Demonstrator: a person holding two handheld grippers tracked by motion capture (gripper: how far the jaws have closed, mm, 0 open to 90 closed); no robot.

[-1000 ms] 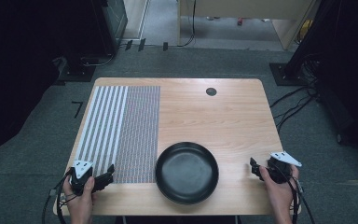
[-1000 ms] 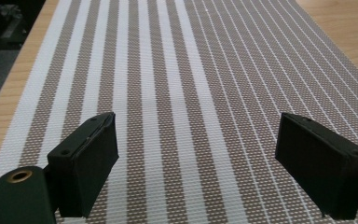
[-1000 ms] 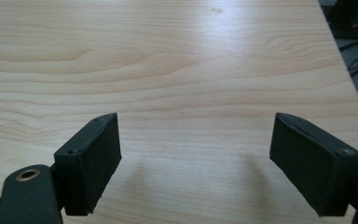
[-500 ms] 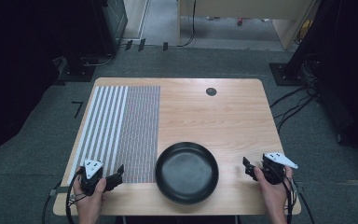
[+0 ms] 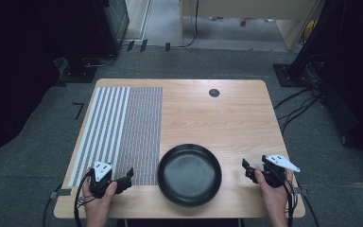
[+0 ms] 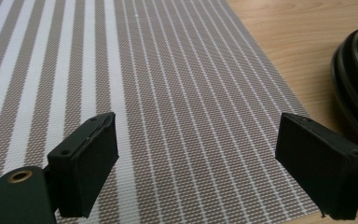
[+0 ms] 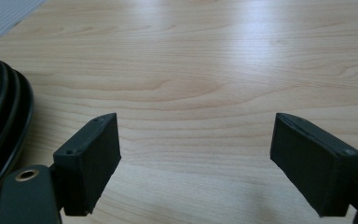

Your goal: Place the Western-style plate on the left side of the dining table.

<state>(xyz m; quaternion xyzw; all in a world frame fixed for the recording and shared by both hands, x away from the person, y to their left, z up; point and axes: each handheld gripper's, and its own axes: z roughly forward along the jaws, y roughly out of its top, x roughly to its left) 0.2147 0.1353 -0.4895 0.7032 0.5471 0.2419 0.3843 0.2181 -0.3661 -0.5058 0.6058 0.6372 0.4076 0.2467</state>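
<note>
The wooden table [image 5: 208, 118] bears a striped woven mat [image 5: 123, 127] on its left part, reaching ahead of and under the left gripper [image 5: 125, 178]. In the left gripper view the mat's brown and white stripes run forward between the two black jaws. A small dark round disc [image 5: 214, 92] sits far ahead of both grippers, near the table's far edge.

The black pan [image 5: 189, 174] lies on the bare wood between the two grippers, near the table's near edge. It is just to the right of the left gripper and just to the left of the right gripper [image 5: 246, 169], touching neither. It has not moved since the earlier frames.

The left gripper rests low over the mat's near right corner, jaws spread wide with nothing between them. Compared with a second ago it has shifted right, toward the pan, and its jaws now point at the pan's rim.

The right gripper sits over bare wood, jaws likewise wide apart and empty. It has crept left, closer to the pan, since a second ago.
</note>
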